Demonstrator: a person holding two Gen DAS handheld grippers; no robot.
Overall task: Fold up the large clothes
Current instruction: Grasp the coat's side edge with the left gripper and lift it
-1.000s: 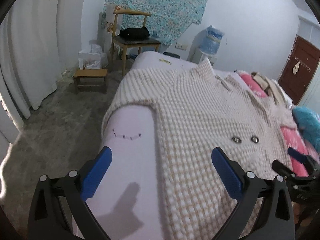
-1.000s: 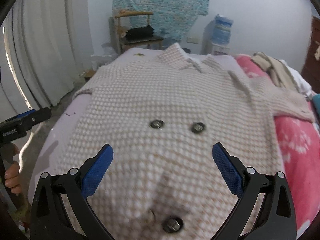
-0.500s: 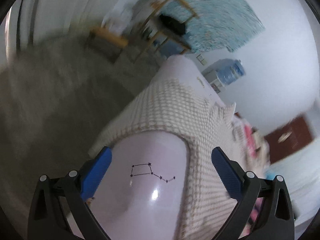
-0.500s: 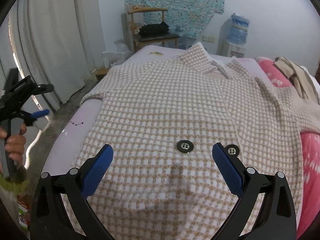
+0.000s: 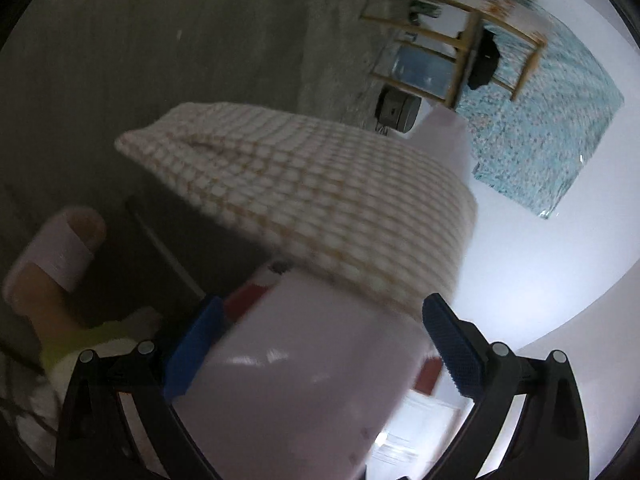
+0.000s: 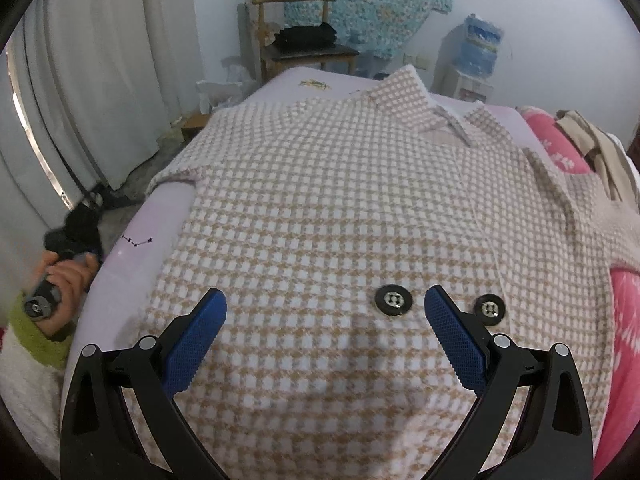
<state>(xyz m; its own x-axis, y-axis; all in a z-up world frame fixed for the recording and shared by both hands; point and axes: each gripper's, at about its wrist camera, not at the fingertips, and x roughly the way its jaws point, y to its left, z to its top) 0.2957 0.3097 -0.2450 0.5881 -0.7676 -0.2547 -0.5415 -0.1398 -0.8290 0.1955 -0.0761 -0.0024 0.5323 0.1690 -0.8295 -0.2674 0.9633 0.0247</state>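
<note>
Checked coat (image 6: pixel 340 200) spread flat, front up, on lilac bed (image 6: pixel 160 216); one sleeve (image 5: pixel 304 196) hangs over bed's edge; right gripper (image 6: pixel 325 322) wide apart, empty, hovering above coat's lower front by two dark buttons (image 6: pixel 394 300); left gripper (image 5: pixel 320 332) wide, empty, tilted beside bed's edge below sleeve; view blurred.

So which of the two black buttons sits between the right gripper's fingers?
The larger-looking left button, lying on the checked coat between the right gripper fingers; the other button lies outside its right finger.
</note>
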